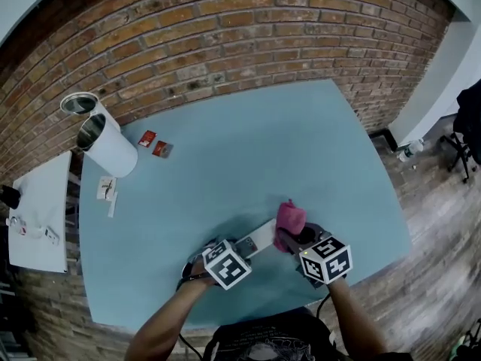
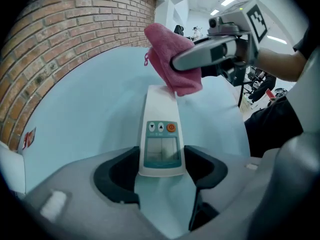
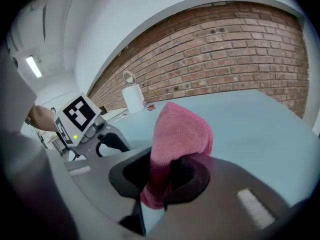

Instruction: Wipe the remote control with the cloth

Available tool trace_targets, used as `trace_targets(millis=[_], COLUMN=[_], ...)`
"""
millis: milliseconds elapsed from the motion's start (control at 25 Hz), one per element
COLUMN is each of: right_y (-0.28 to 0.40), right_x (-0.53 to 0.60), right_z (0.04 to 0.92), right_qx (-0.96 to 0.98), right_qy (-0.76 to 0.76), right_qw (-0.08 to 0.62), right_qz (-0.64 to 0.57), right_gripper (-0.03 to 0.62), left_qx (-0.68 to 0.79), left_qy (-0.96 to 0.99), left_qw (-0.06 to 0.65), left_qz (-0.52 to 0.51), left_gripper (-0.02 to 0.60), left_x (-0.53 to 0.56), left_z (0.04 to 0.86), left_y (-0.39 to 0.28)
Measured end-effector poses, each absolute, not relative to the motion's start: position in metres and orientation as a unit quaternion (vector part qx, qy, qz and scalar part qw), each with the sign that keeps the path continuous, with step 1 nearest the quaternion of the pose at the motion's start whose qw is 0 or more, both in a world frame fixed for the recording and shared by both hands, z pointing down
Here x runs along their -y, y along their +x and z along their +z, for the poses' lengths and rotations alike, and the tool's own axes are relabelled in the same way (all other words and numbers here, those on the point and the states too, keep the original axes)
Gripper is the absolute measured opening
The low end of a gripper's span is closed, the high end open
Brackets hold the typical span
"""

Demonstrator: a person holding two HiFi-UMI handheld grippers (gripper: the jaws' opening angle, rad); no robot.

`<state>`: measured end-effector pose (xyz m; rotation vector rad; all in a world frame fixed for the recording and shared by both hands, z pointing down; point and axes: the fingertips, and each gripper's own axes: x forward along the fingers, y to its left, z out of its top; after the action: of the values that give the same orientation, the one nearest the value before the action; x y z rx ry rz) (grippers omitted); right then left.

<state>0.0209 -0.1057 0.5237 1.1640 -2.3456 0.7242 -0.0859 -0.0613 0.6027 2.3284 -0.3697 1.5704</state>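
Your left gripper (image 1: pixel 244 250) has its jaws pressed on the near end of the remote control (image 1: pixel 259 238), which lies flat on the blue table (image 1: pixel 248 141) close to the 6 o'clock edge in the head view, its far end angled toward 2 o'clock. Your right gripper (image 1: pixel 294 239) is clamped on the pink cloth (image 1: pixel 289 218), which stands up from the jaws as a bunched peak at the remote's far end. The head view gives you the layout but hides both sets of pads under the marker cubes. The left gripper view fills that in: the remote control (image 2: pixel 161 139) sits face up between the two dark pads, small screen nearest you, two arrow keys and an orange button beyond it, and at 12 o'clock the cloth (image 2: pixel 172 59) hangs from the right gripper (image 2: pixel 186 64) with its lower fold on the remote's far end. The right gripper view shows none of the remote; there the cloth (image 3: pixel 180 134) is pinched low between the jaws and the left gripper (image 3: pixel 97 141) sits at 9 o'clock. Two white cylinders (image 1: pixel 105 138) stand at 10 o'clock on the table, near the brick wall (image 1: pixel 225 36)
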Motion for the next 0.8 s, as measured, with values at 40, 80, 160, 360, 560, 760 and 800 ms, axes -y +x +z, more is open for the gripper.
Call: trace_targets(millis=[40, 80, 160, 360, 560, 760, 800], right_y=[0.026, 0.031, 0.035, 0.027, 0.007, -0.009, -0.012], right_x=[0.115, 0.124, 0.143, 0.179, 0.191, 0.196, 0.196], right_z=[0.523, 0.521, 0.519, 0.525, 0.542, 0.551, 0.553], right_qx=[0.845, 0.846, 0.849, 0.86, 0.871, 0.882, 0.885], right_qy=[0.419, 0.418, 0.414, 0.388, 0.343, 0.3, 0.292], right_qw=[0.219, 0.226, 0.237, 0.27, 0.289, 0.299, 0.301], right_qz=[0.25, 0.241, 0.226, 0.192, 0.2, 0.205, 0.204], right_gripper=[0.066, 0.066, 0.066, 0.066, 0.066, 0.066, 0.066], left_qx=[0.129, 0.13, 0.131, 0.121, 0.118, 0.115, 0.115], left_qy=[0.813, 0.812, 0.809, 0.802, 0.797, 0.79, 0.789], left_qw=[0.154, 0.154, 0.155, 0.158, 0.159, 0.161, 0.162], left_qz=[0.547, 0.548, 0.552, 0.562, 0.571, 0.58, 0.581], left_gripper=[0.284, 0.284, 0.284, 0.284, 0.284, 0.284, 0.284], left_x=[0.061, 0.062, 0.062, 0.062, 0.062, 0.063, 0.062], left_z=[0.603, 0.603, 0.603, 0.603, 0.603, 0.603, 0.603], left_y=[-0.086, -0.086, -0.086, -0.085, -0.085, -0.085, -0.086])
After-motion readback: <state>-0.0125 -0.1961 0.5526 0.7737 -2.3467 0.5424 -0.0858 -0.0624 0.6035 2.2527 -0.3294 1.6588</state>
